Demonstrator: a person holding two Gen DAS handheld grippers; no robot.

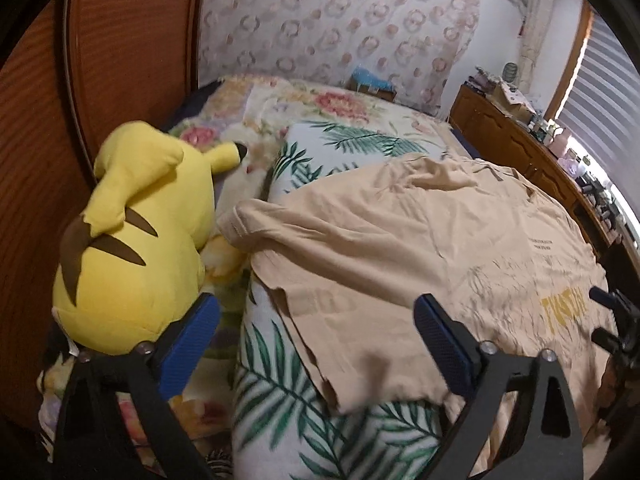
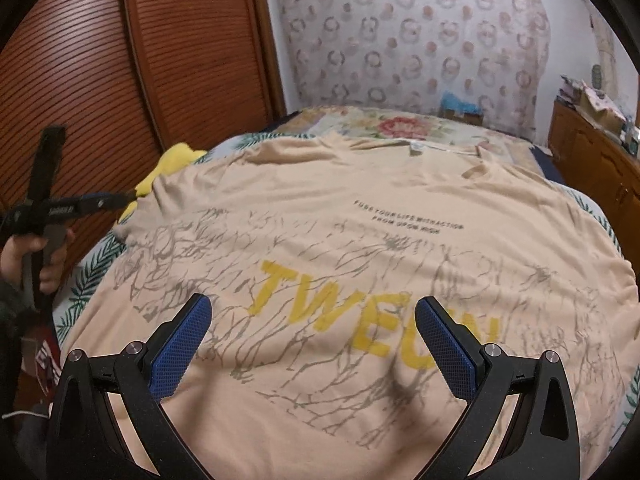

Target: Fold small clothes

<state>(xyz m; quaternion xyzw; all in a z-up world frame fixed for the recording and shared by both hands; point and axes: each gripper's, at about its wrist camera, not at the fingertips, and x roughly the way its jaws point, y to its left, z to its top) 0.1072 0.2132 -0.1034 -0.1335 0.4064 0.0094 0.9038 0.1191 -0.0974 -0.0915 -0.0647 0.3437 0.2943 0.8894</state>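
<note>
**Right wrist view: grippers poised over a beige T-shirt laid out on a bed**

Right wrist view: the right gripper hangs above a beige T-shirt spread flat and face-up across a leaf-print cover, its jaws wide apart with nothing clamped between them. The shirt's yellow lettering runs straight through the gap between the blue pads, and a line of small dark print lies farther ahead of the jaws, toward the collar. Off to the left of the jaws a hand grips the handle of the left gripper, seen side-on beside the shirt's left edge.

From the left wrist view, the left gripper likewise stands with jaws spread and empty. The shirt's ragged side hem falls between them, with the leaf-print cover showing below it; the short sleeve lies ahead of the jaws. A yellow plush toy sits just outside the left finger, against a slatted wooden door. Beyond the jaws are a floral blanket and patterned wallpaper; to the right, past the right finger, a wooden dresser stands cluttered with small items.
</note>
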